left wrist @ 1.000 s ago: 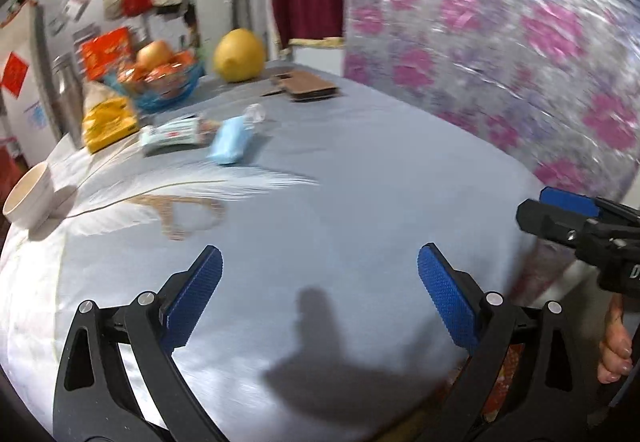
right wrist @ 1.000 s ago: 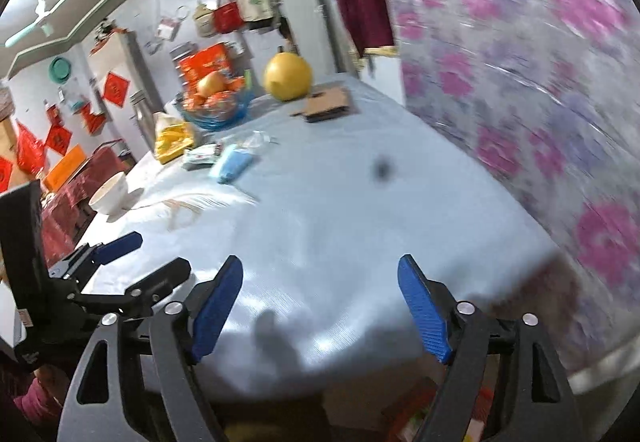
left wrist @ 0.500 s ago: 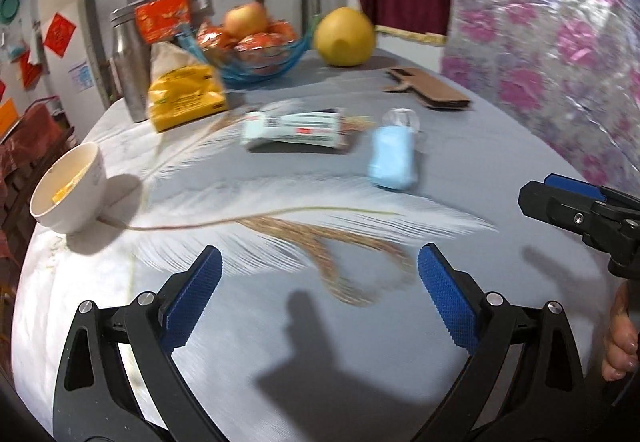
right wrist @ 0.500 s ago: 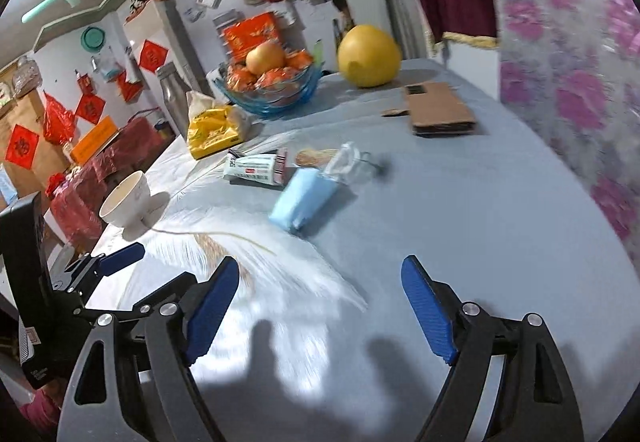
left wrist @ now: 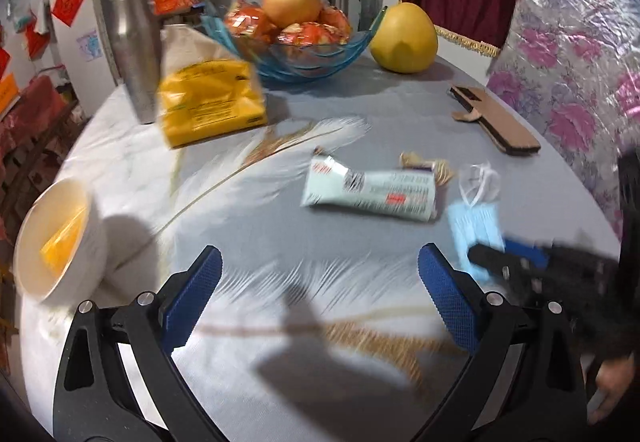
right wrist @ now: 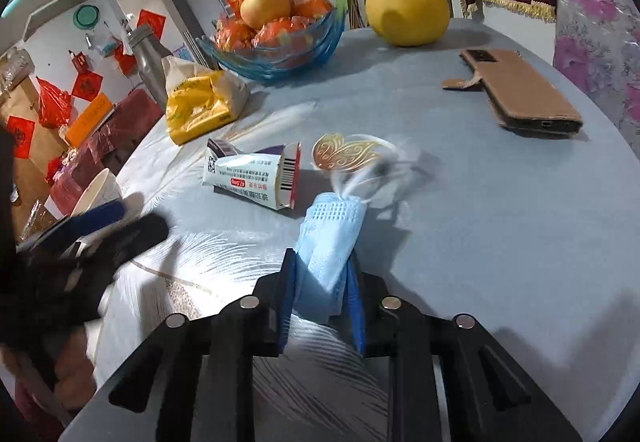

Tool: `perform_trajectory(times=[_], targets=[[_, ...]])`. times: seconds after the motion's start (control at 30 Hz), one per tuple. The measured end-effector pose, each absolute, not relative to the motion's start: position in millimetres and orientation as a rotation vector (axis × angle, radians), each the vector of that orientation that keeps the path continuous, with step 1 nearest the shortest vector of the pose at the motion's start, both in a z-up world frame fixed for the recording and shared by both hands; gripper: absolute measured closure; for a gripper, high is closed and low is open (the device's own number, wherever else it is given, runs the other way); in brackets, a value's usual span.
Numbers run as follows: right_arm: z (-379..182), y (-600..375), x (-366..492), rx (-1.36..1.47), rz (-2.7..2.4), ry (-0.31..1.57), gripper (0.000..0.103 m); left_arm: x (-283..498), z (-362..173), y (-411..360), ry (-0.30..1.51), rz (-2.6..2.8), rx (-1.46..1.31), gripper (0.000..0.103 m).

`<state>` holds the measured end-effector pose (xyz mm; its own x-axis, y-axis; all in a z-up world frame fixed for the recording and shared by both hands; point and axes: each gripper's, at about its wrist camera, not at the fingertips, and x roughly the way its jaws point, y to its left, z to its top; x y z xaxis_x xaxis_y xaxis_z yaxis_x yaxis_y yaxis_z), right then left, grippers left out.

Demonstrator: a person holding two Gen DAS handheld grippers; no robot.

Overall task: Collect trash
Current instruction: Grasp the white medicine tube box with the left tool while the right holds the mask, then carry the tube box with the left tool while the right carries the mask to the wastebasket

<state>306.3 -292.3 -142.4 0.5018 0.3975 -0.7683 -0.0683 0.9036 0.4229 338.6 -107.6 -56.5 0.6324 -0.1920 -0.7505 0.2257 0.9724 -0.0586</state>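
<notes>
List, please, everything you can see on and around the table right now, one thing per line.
face mask: 1, light blue, near table edge, clamped in the right gripper
wrapper: 1, white with barcode, mid-table left of the mask
gold foil piece: 1, gold, behind the mask
yellow packet: 1, yellow and white, left of the fruit bowl
fruit bowl: 1, blue glass, holding orange fruit, far side
pomelo: 1, yellow, right of the bowl
phone case: 1, brown, right side
flask: 1, steel, far left
white bowl: 1, left edge
table: 1, grey-blue feather-print cloth
left gripper: open, above the cloth
right gripper: shut on the mask
</notes>
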Motion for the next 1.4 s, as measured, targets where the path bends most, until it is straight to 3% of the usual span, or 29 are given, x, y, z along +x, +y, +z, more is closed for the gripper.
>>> perform_trajectory(times=[0.47,0.5,0.53,0.63,0.83,1.4], targets=[[-133,-334,275,0.415,0.279,0.927,0.081,424,-82,-129,1.069,-0.163,-0.377,0.007],[-133,-334,274,0.418,0.286,0.924,0.081,424,-82,-129,1.064,-0.144,-0.373,0.013],[-133,-334,275,0.422,0.288,0.923,0.081,423,-82,-129,1.061,-0.148,-0.370,0.031],[-133,-338,273,0.447,0.291,0.913,0.081,414,-84,-132,1.034,-0.170,-0.324,0.050],[-128,-342,265,0.465,0.288,0.879,0.082,386,-73,-128,0.985,-0.241,-0.282,0.075],[-76,-363,176,0.465,0.216,0.790,0.083,259,-23,-146,0.807,-0.370,-0.114,0.075]])
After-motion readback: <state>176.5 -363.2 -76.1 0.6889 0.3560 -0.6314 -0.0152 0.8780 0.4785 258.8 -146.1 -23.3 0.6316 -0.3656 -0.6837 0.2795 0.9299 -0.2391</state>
